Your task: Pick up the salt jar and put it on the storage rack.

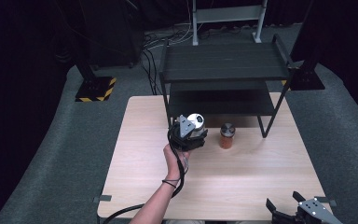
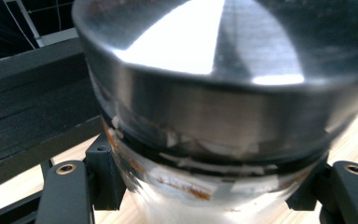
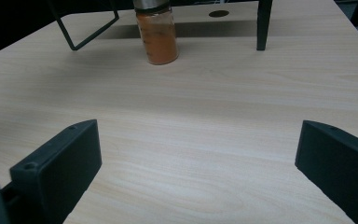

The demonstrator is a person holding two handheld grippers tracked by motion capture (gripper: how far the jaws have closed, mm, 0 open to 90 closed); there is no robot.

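High view: above, looking down on table. Left gripper view: close-up. Right gripper view: low over table; both show orange jar.

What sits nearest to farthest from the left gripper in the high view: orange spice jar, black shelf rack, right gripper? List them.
From the left gripper:
1. Orange spice jar, just to its right.
2. Black shelf rack, behind it.
3. Right gripper, at the table's near right corner.

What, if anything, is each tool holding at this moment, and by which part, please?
The left tool is shut on a jar with a silver lid, gripping its glass body just below the lid. The right tool is open and holds nothing.
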